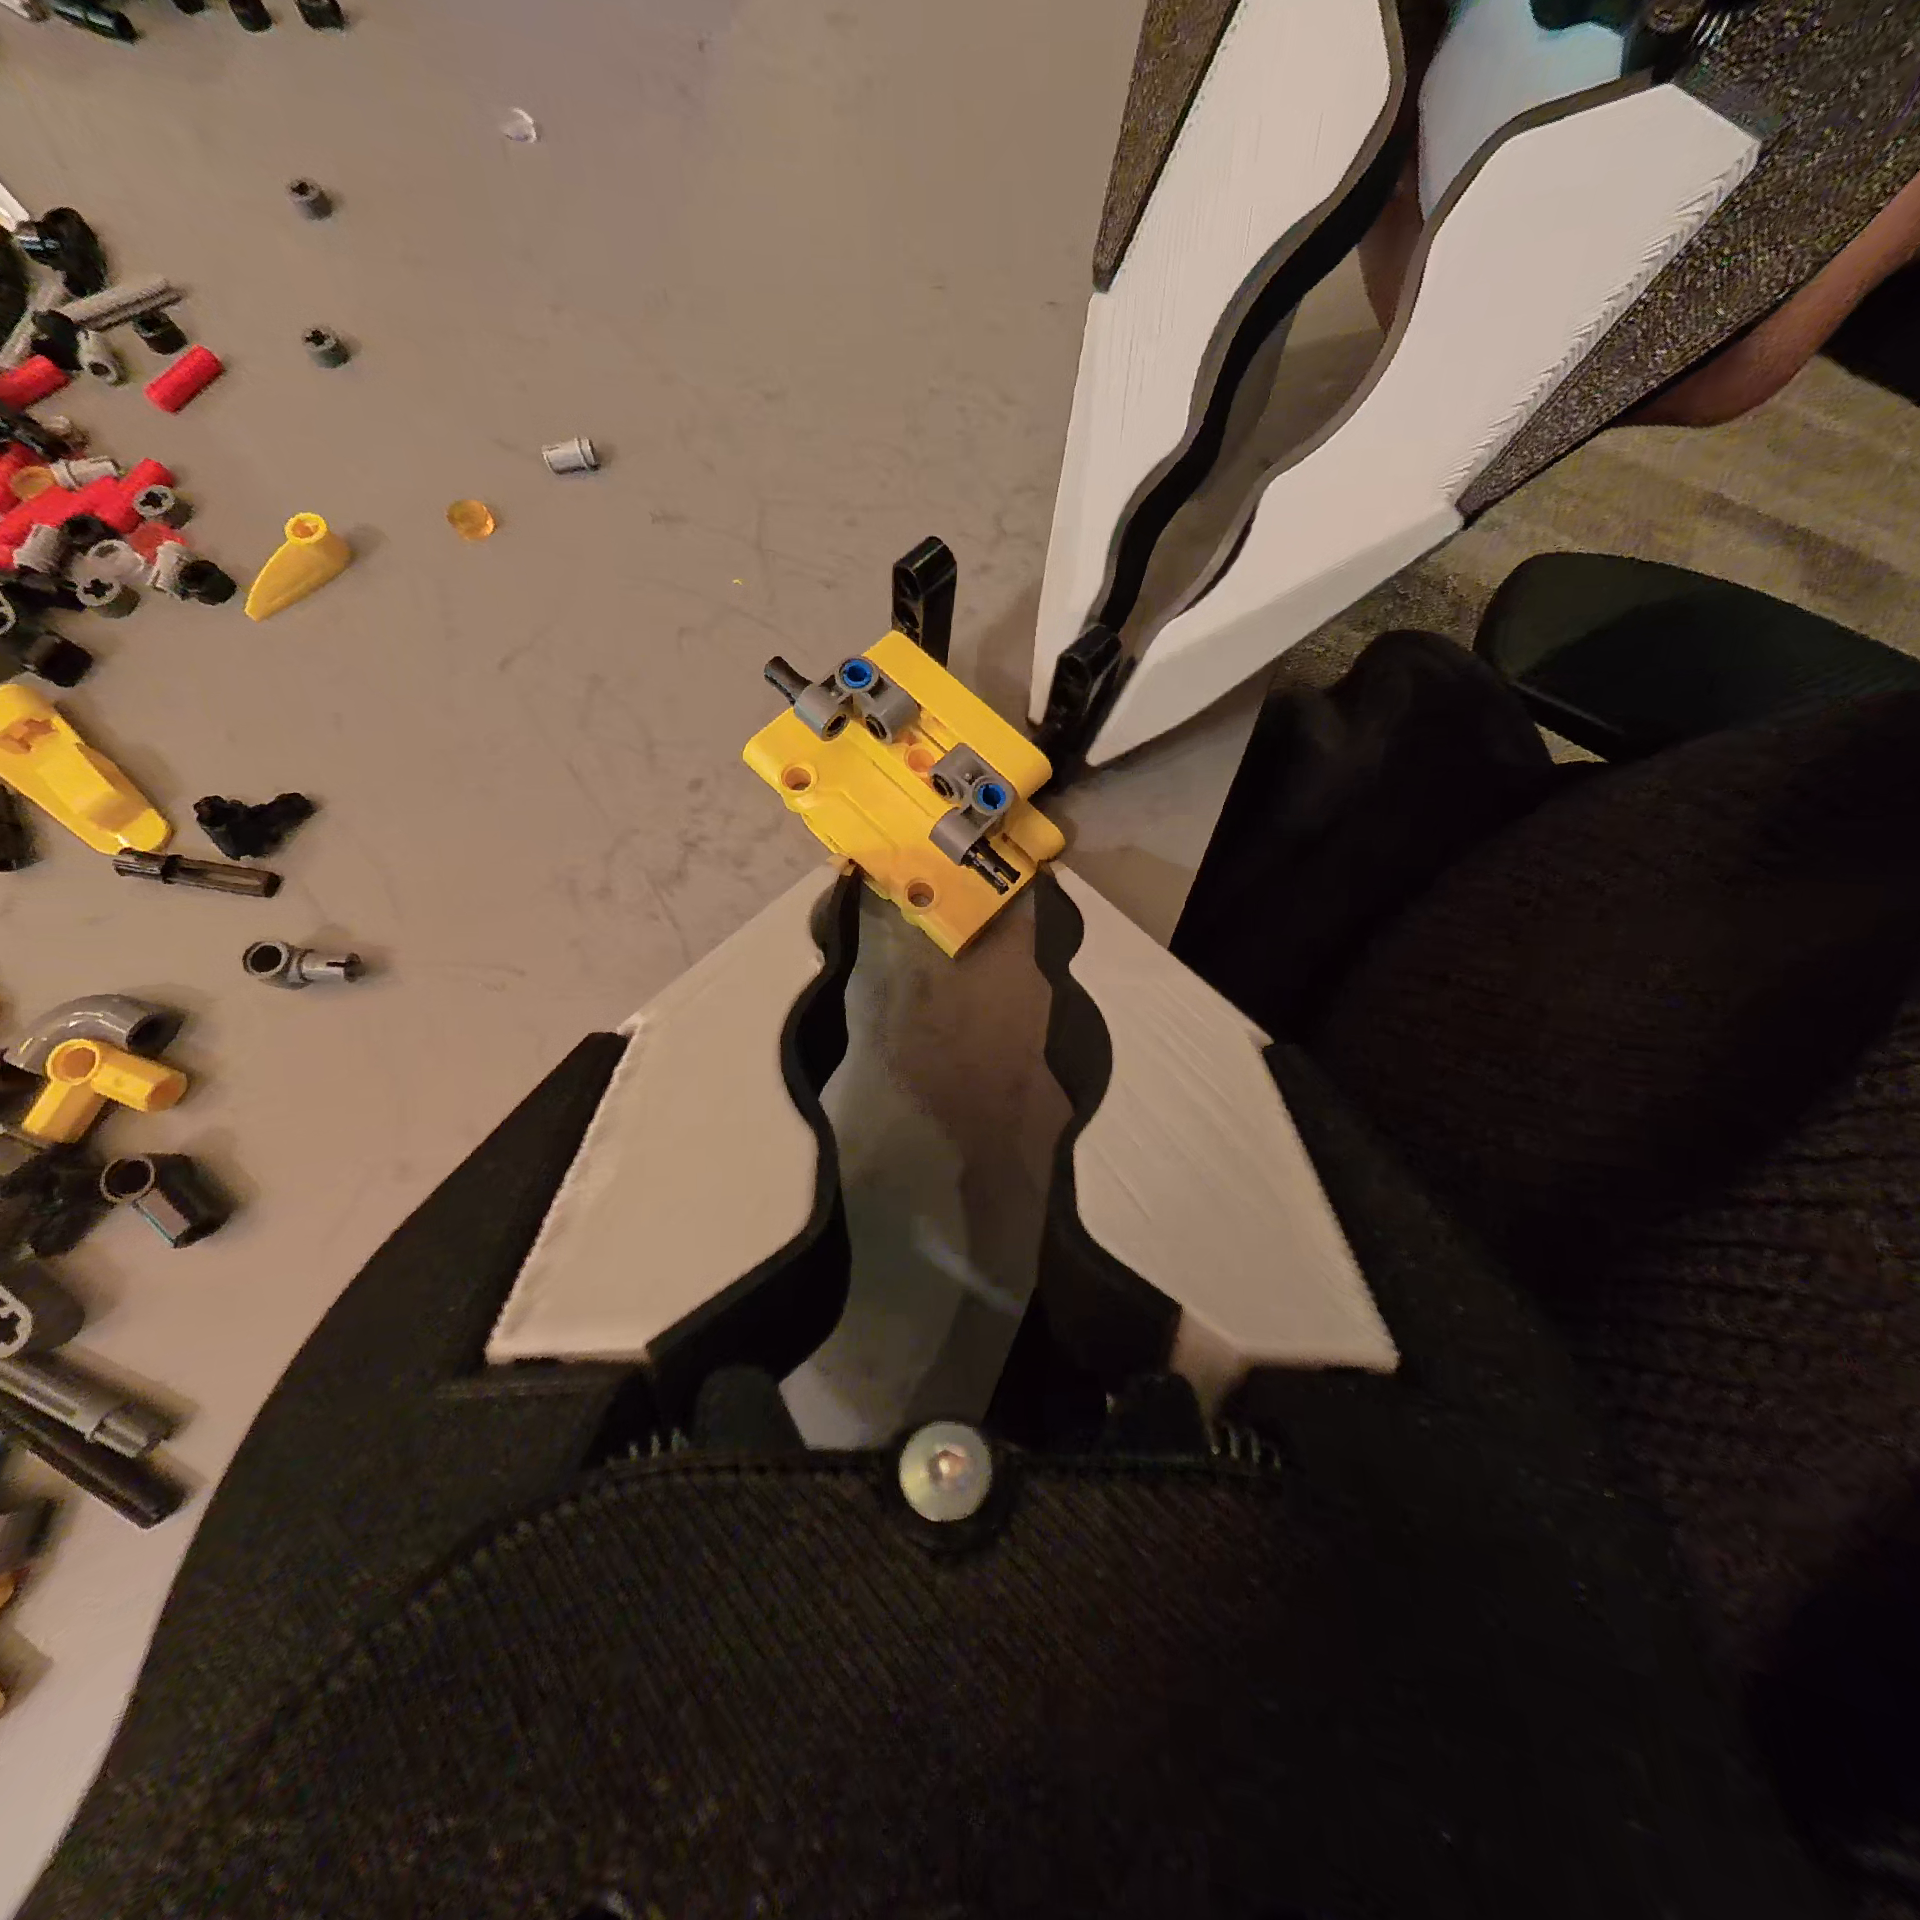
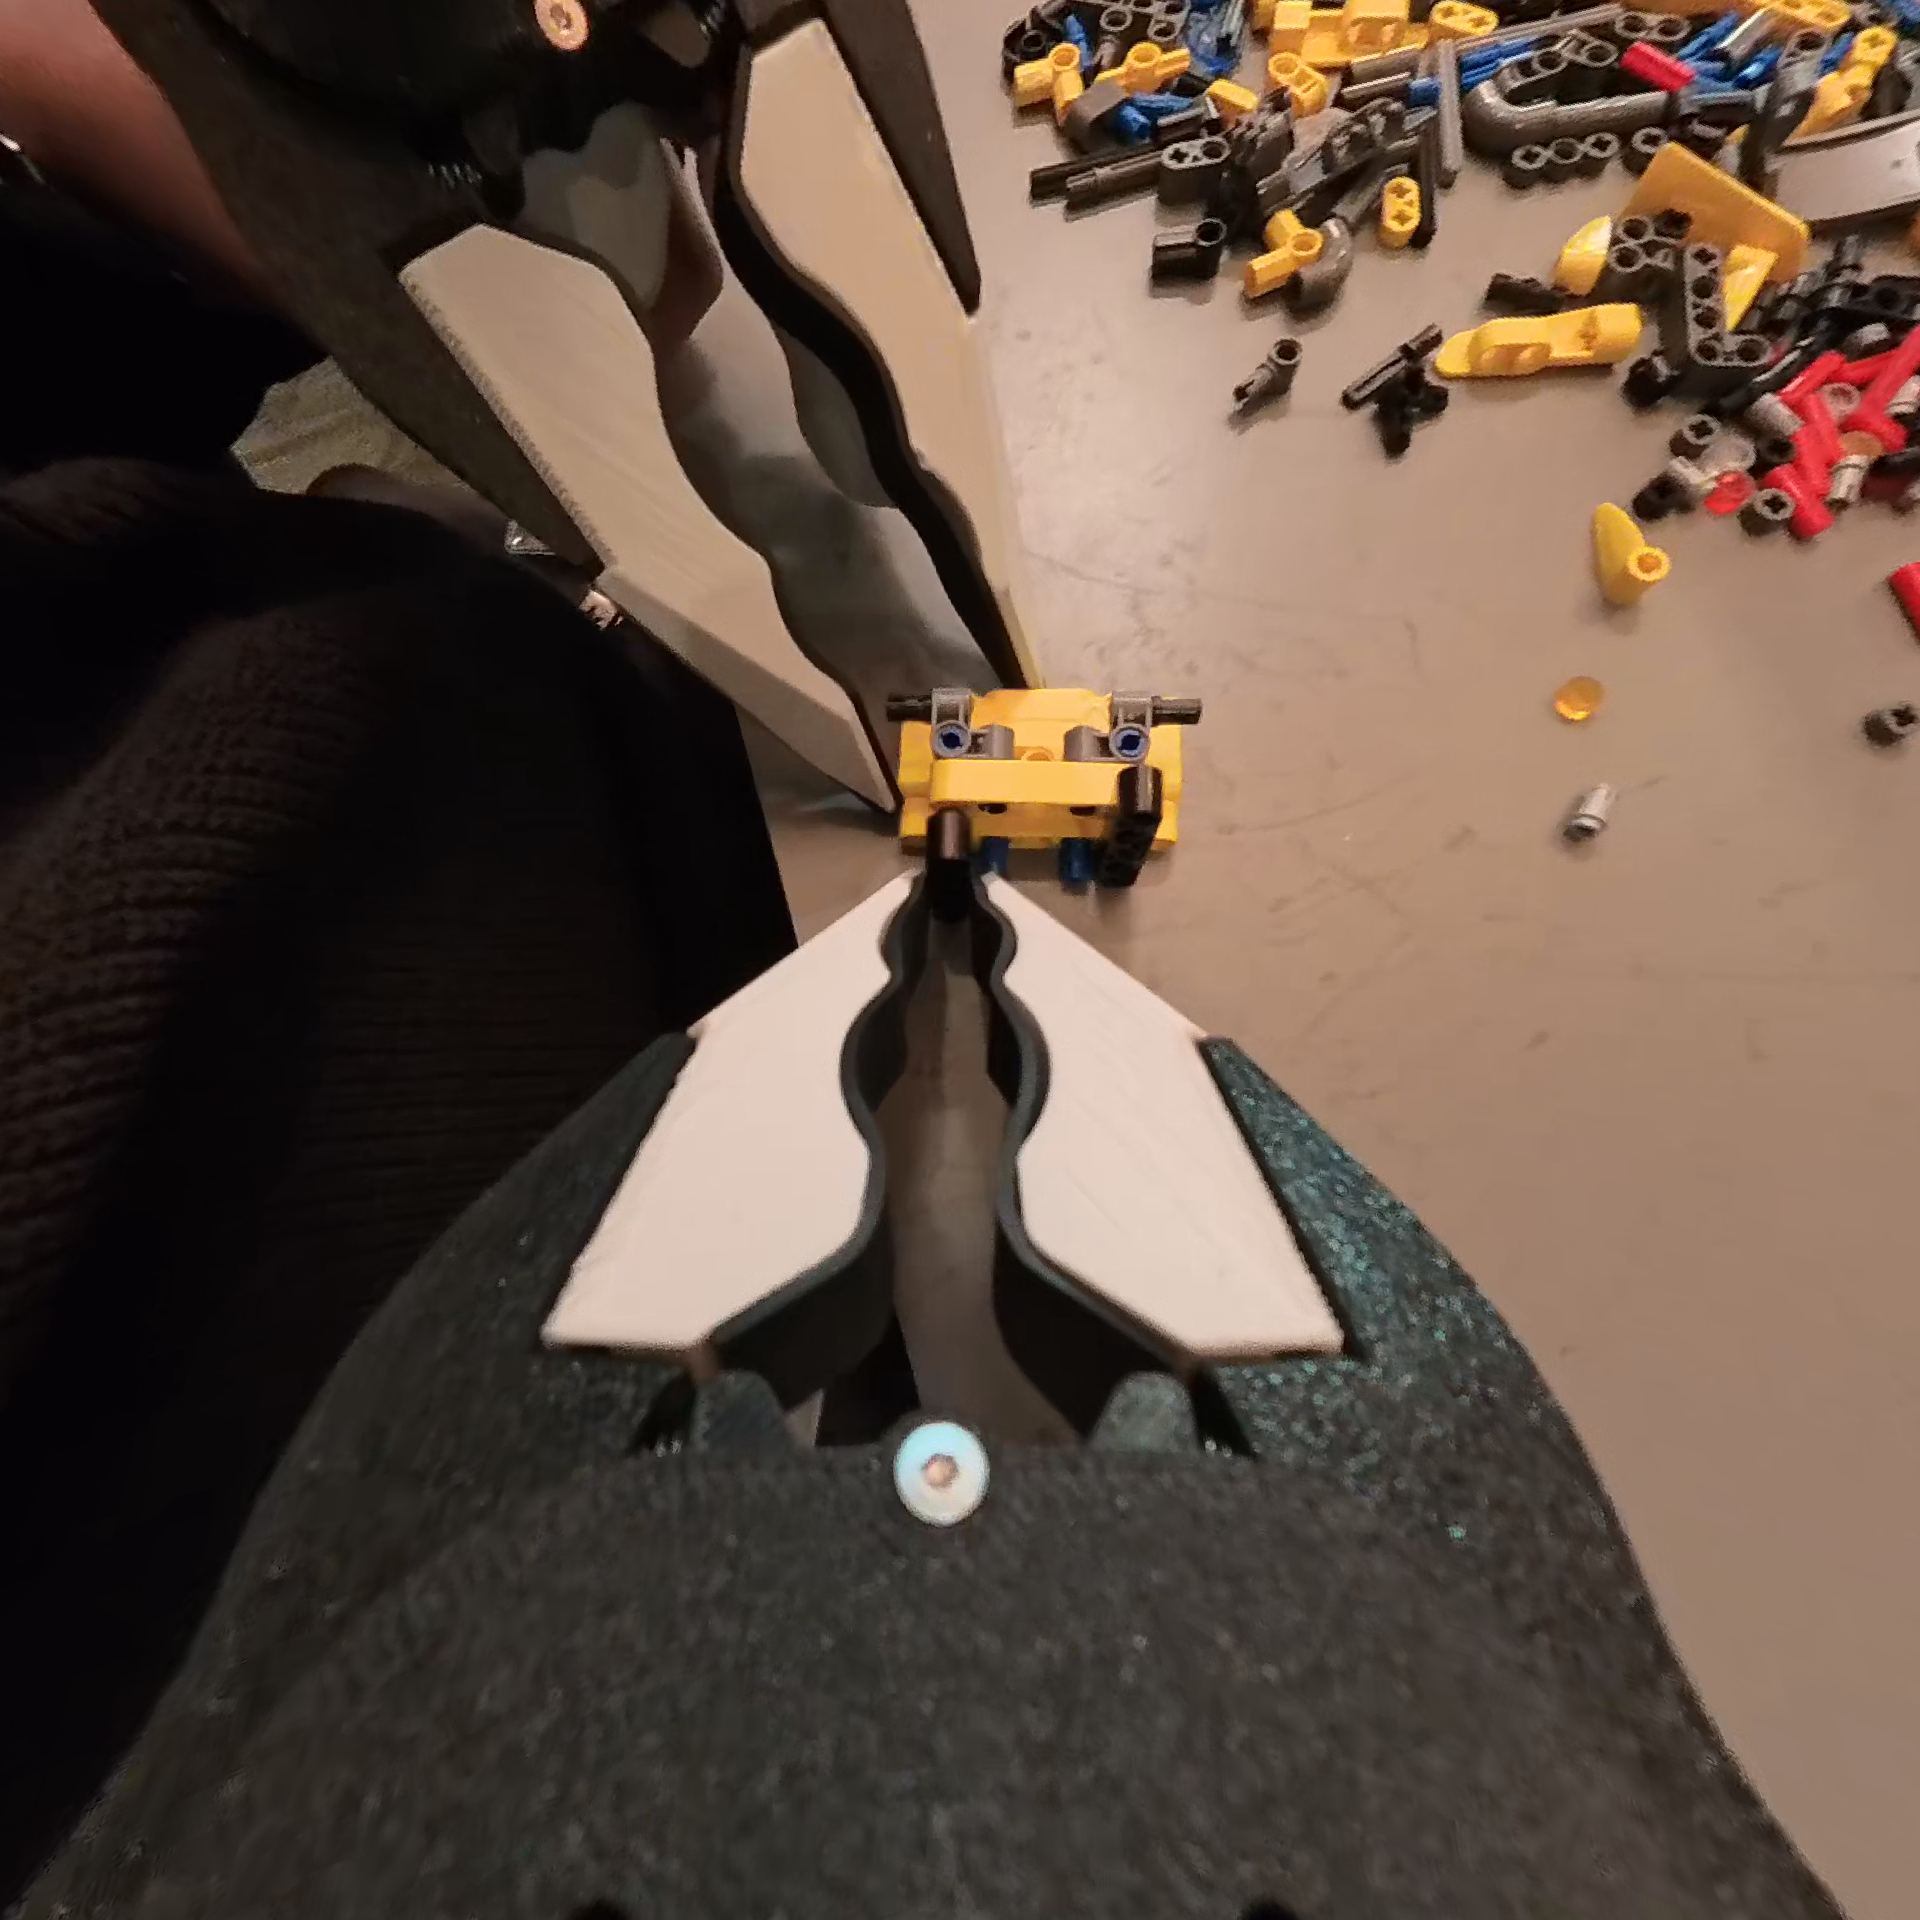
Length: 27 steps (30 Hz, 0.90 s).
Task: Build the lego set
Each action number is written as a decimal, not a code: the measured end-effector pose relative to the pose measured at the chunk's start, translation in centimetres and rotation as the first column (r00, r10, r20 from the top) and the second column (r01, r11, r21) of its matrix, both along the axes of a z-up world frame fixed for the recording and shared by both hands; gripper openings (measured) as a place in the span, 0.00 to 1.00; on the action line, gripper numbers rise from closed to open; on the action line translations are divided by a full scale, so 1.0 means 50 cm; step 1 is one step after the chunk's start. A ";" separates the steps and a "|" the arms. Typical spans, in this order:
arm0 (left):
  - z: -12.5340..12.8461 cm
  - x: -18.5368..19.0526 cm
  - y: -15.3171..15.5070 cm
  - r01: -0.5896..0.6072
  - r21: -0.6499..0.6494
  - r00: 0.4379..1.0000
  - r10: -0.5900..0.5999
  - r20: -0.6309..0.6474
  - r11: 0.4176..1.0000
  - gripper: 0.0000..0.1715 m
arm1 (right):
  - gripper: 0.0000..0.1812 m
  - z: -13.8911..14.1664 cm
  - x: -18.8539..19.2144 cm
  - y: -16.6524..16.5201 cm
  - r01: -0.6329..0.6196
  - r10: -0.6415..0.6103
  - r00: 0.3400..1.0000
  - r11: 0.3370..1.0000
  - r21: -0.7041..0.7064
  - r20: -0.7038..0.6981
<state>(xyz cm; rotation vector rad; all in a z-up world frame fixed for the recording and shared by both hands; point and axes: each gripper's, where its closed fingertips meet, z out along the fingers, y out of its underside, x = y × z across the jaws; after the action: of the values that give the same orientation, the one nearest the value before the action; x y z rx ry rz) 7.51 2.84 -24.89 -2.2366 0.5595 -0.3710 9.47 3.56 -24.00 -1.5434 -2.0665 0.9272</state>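
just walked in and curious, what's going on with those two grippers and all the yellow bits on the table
A person holds two grippers over a grey table. The left gripper is shut on a small yellow assembly of building pieces with grey connectors and blue pins. The right gripper is shut on a black beam sticking out of that same assembly. Loose yellow, red, black and blue pieces lie scattered nearby.

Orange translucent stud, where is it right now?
The orange stud lies loose on the table, between the yellow cone piece and the small grey connector.
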 end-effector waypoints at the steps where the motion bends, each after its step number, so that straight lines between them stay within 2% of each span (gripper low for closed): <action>1: 0.000 0.000 0.000 0.000 -0.003 1.000 0.000 0.005 1.000 0.19 | 0.03 0.000 0.000 -0.002 -0.011 0.011 1.000 1.000 -0.003 0.007; 7: 0.000 -0.001 -0.001 0.000 -0.016 1.000 0.000 0.030 1.000 0.19 | 0.03 0.000 0.000 -0.006 -0.020 0.020 1.000 0.999 -0.038 0.002; 14: 0.000 -0.001 -0.001 0.000 -0.017 0.999 0.001 0.033 1.000 0.19 | 0.04 0.000 -0.002 0.002 0.063 -0.061 0.998 0.991 -0.119 0.020; 22: 0.000 -0.001 0.000 -0.001 -0.009 1.000 0.001 0.024 1.000 0.19 | 0.03 0.000 -0.003 0.002 0.045 -0.044 0.999 0.996 -0.077 0.017; 27: 0.001 -0.001 0.001 -0.004 0.007 1.000 0.004 0.005 1.000 0.19 | 0.03 0.000 -0.004 0.003 0.033 -0.033 0.999 0.999 -0.002 -0.011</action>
<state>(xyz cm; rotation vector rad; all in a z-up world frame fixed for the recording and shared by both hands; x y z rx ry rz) 7.47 2.89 -24.87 -2.2287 0.5531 -0.3718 9.28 3.69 -23.99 -1.5645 -2.0274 0.9233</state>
